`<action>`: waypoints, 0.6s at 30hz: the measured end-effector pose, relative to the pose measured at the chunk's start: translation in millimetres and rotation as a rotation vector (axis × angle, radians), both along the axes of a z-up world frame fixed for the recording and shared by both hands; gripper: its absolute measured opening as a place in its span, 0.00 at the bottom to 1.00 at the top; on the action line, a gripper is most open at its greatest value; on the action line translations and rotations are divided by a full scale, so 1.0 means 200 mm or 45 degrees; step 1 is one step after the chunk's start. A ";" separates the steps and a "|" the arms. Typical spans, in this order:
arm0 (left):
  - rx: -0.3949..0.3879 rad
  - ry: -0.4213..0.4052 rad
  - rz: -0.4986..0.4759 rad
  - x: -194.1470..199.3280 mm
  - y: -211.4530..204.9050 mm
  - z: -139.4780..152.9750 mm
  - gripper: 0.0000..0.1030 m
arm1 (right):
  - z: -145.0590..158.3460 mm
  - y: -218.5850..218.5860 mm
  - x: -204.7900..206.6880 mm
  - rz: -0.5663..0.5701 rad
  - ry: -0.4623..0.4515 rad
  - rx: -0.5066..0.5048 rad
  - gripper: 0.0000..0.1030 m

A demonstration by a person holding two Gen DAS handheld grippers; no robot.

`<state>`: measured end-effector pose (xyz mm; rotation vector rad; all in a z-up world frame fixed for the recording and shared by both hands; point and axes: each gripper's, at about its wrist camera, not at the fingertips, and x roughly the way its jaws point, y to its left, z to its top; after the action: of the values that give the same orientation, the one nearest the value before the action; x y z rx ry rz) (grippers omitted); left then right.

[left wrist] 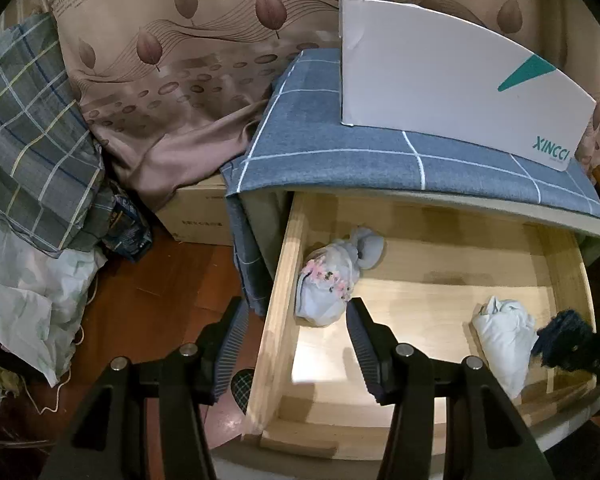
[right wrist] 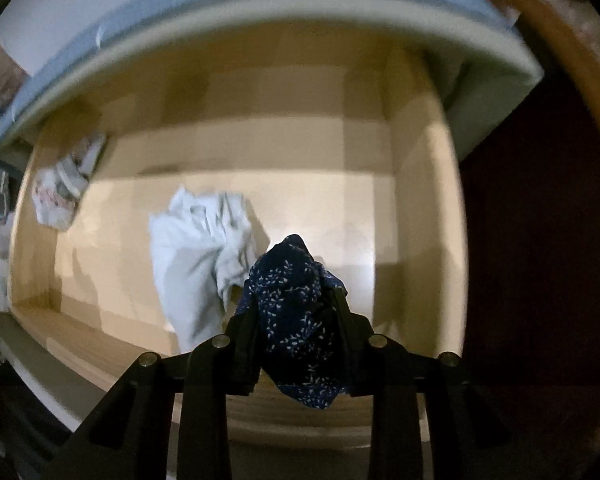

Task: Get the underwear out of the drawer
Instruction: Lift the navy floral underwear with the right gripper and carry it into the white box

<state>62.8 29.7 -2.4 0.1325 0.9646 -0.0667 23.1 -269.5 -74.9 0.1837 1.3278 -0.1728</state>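
Clamped between the right gripper's [right wrist: 296, 300] fingers, a navy underwear piece with small white sprigs [right wrist: 296, 312] is held above the open wooden drawer [right wrist: 412, 216]. At about ten o'clock of it a crumpled white garment [right wrist: 196, 256] lies on the drawer floor, and a pale bundle with pink flowers [left wrist: 328, 280] sits in the far corner at nine o'clock. Over the drawer's left wall the left gripper [left wrist: 298, 320] is held with its jaws spread and nothing between them. At twelve o'clock a white XINCCI box [left wrist: 440, 80] is seen on the blue checked cloth [left wrist: 320, 136]
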 end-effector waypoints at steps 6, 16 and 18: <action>-0.028 0.012 0.035 0.01 0.06 0.01 0.51 | 0.23 -0.08 0.03 -0.012 -0.117 -0.005 0.26; -0.111 0.041 0.100 0.02 0.16 0.00 0.51 | 0.79 -0.16 0.19 0.000 -0.339 -0.080 0.26; -0.114 0.045 0.103 0.02 0.16 0.00 0.51 | 0.91 -0.14 0.25 0.006 -0.397 -0.091 0.26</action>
<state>67.2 62.2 -2.3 0.0094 0.9993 -0.0377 74.1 -296.9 107.4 0.1404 1.0107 -0.1800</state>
